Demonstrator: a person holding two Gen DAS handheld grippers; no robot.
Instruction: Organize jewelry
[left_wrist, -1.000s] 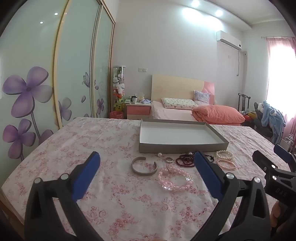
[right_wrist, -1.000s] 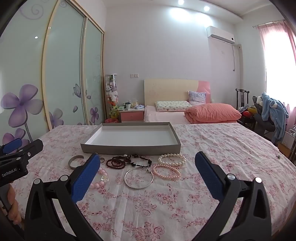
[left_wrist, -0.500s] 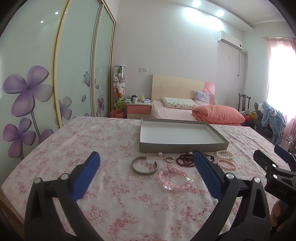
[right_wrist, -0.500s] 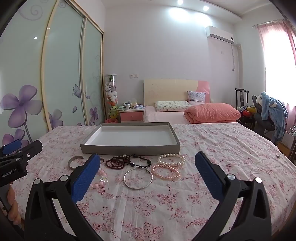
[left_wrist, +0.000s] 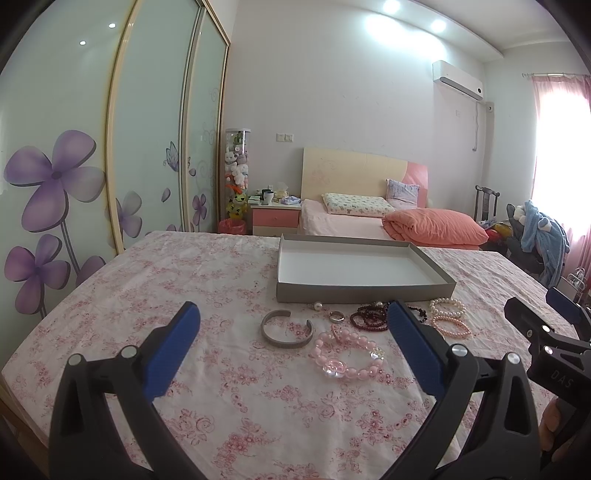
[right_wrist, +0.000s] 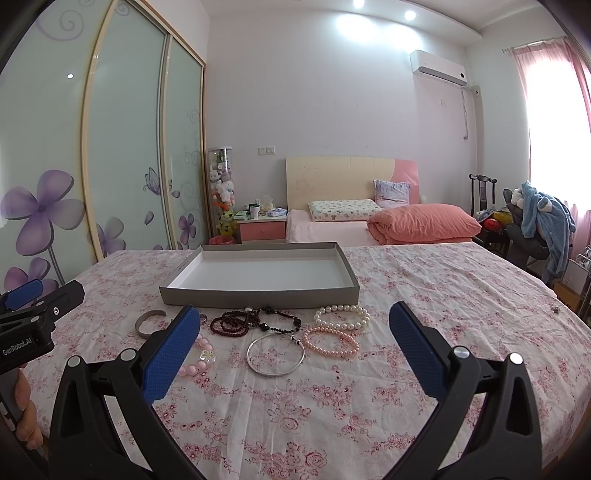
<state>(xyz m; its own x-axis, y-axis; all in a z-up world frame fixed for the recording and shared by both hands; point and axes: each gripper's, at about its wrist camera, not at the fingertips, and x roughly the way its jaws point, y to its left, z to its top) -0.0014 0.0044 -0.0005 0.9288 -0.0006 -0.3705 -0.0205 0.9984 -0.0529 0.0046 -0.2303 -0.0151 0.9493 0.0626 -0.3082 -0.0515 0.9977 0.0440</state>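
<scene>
A grey tray (left_wrist: 364, 293) with a white inside (right_wrist: 258, 295) stands empty on the floral tablecloth. In front of it lie a silver cuff (left_wrist: 286, 332), a pink bead bracelet (left_wrist: 347, 354), a small ring (left_wrist: 337, 315), dark red beads (right_wrist: 236, 322), a black bead string (right_wrist: 280, 320), a thin silver bangle (right_wrist: 276, 356), a white pearl bracelet (right_wrist: 341, 317) and a pink pearl bracelet (right_wrist: 330, 341). My left gripper (left_wrist: 291, 347) is open and empty, near the cuff. My right gripper (right_wrist: 295, 345) is open and empty, around the bangle.
The floral tablecloth (right_wrist: 443, 295) covers a wide table. The other gripper shows at each view's edge (left_wrist: 546, 332) (right_wrist: 33, 314). Behind are a bed (right_wrist: 388, 221), a nightstand (right_wrist: 262, 227), a sliding wardrobe (right_wrist: 129, 147) and a chair with clothes (right_wrist: 535, 221).
Both views have shifted only slightly; the jewelry and tray have not moved. Both grippers stay open.
</scene>
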